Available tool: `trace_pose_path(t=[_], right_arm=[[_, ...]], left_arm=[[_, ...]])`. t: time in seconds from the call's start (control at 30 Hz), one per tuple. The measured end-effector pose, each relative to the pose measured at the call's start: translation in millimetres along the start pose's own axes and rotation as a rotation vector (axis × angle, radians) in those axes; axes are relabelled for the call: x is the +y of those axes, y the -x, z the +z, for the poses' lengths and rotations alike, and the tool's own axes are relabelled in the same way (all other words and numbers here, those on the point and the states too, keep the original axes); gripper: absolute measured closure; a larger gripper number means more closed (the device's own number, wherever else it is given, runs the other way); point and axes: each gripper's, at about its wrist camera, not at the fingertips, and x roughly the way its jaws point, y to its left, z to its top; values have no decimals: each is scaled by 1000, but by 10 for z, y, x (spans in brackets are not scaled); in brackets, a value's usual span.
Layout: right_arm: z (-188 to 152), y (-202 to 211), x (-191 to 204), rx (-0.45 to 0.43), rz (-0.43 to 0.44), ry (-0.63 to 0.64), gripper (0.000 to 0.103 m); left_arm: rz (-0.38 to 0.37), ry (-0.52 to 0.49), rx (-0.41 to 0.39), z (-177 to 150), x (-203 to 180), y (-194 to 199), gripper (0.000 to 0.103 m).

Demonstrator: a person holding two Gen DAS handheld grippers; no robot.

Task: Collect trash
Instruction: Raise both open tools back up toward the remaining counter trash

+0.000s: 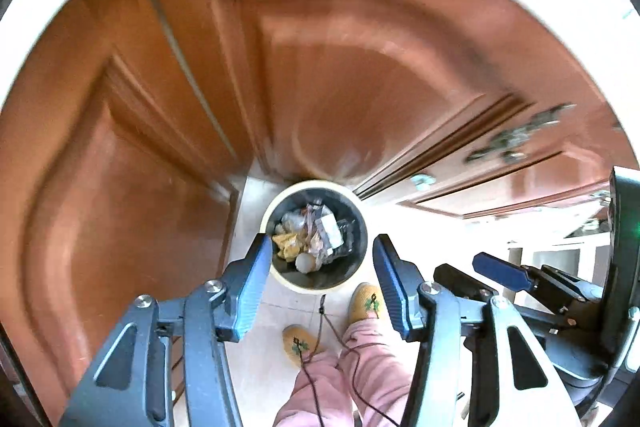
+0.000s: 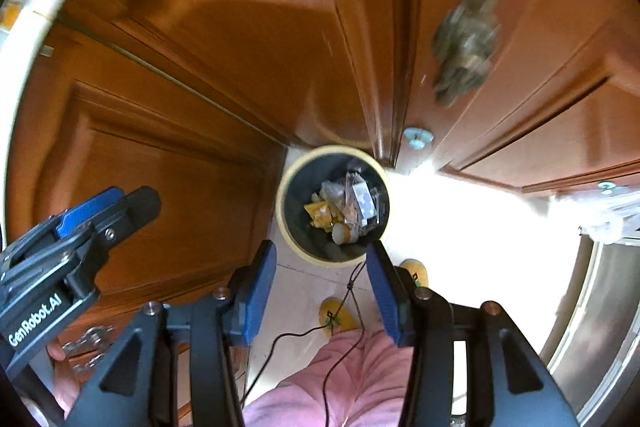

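Observation:
A round bin with a cream rim point(image 1: 276, 207) point(image 2: 289, 183) stands on the pale floor, straight below both grippers. Trash lies in its dark inside: a yellow wrapper point(image 1: 289, 242) point(image 2: 320, 214), a clear plastic packet point(image 1: 329, 230) point(image 2: 365, 203) and a small pale cup point(image 1: 305, 262) point(image 2: 341, 233). My left gripper point(image 1: 322, 239) point(image 2: 134, 197) points down over the bin, open, with nothing between its blue pads. Close beside it, my right gripper point(image 2: 322, 245) point(image 1: 460, 265) is also open and holds nothing.
Brown wooden cabinet doors point(image 1: 140, 147) point(image 2: 180, 167) rise behind and left of the bin. A person's yellow slippers point(image 1: 366, 301) point(image 2: 338, 317), pink trousers and a thin dark cable point(image 2: 352, 291) are just in front of it. A steel appliance front point(image 2: 596, 327) curves at the right.

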Motion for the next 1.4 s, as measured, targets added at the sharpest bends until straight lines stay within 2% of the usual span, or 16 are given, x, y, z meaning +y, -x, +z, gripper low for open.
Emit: trace_pose_path(t=[0.17,0.47,0.67,0.77,0.9,1.07,1.4], right_arm=[[-97,603,8,-74,11,7,56],[-270,1551,21,-211,-35,30,55],[-269,2062,17,-295,-53,25,53],[-234,2316,6,-343,-64,18,50],[-193,2599,36,-408,-72,14,47],[-112,2981,76,-493,-82,16,41],[283,3568,106,-610,-103,20,40]], left_arm=[[-19,-55,-65,43,-221,547,52],[-40,-190,-206,144,-617,1489,52],[-65,-220,-308,285,-732,2033,46],[-70,-237,-356,357,-787,2263,45],[-60,-257,-428,415,-882,2513,35],[-49,-268,-503,586,-935,2860,35],[-23,-247,-611,1031,-876,3322,34]])
